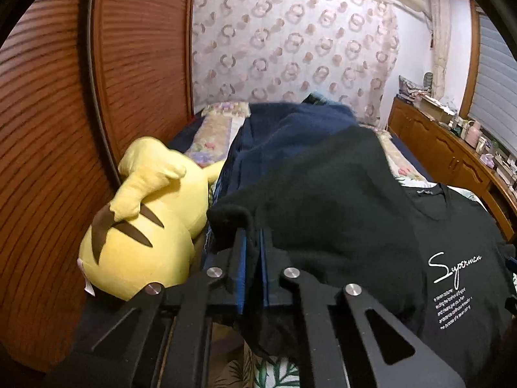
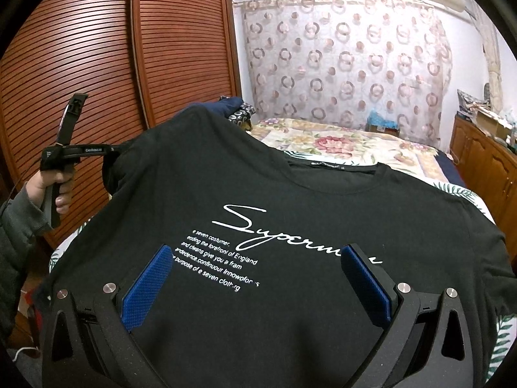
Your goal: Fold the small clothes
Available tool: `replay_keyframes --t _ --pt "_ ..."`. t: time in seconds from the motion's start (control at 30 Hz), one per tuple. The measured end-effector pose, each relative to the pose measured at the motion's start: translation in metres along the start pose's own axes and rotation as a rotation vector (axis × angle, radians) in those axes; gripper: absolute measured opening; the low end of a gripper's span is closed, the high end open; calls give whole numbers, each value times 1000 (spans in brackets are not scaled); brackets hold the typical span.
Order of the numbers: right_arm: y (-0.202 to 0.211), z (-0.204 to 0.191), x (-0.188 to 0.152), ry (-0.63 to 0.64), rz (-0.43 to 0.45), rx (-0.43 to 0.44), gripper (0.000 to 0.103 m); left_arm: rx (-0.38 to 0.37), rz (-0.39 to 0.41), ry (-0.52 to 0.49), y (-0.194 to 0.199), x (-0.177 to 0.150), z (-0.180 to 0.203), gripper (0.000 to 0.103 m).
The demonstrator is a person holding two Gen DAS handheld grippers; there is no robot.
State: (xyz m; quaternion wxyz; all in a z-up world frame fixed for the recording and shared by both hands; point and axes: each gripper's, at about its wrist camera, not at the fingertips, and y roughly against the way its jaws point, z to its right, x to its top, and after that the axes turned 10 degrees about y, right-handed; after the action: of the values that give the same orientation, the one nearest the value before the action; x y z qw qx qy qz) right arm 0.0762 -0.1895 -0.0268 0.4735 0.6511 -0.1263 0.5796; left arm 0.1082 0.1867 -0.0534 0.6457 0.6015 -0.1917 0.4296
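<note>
Just one black T-shirt (image 2: 258,194), two tools (image 1: 253,239) (image 2: 258,258), one yellow plush toy (image 1: 152,226).

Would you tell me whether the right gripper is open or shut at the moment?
Open. The right gripper has its blue pads spread wide apart over the black T-shirt, gripping nothing.

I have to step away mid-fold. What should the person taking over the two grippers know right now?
Left gripper: shut on the left sleeve of the black T-shirt, lifted clear of the bed.
Right gripper: open, above the shirt's printed chest, holding nothing.
Shirt lies face up on the bed; yellow plush toy and navy clothes lie beside it.
Done: sleeve gripped. Left: fold it inward, then the other side and the body.
</note>
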Motion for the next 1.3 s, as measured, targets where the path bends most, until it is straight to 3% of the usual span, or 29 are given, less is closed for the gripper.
replay_keyframes --t 0.13,0.37,0.67,1.03,1.07,1.2,1.3 --pt "2 1 -2 -6 8 -8 103 -23 59 -32 23 4 13 6" --pt "6 4 -6 -33 19 -24 103 -191 133 -99 71 34 71 6" --pt "15 7 -9 -68 34 -62 103 -296 70 -245 48 33 157 6" --pt "19 -4 -10 -108 37 -97 103 -356 -28 -327 28 6 216 6" --pt "20 -6 -11 -111 38 -99 103 -354 -35 -329 27 4 218 8" --pt "21 -12 -11 -112 38 -109 103 -383 -36 -295 34 0 211 41" --pt "21 -14 -9 -110 40 -108 103 -384 -14 -289 41 -3 203 45"
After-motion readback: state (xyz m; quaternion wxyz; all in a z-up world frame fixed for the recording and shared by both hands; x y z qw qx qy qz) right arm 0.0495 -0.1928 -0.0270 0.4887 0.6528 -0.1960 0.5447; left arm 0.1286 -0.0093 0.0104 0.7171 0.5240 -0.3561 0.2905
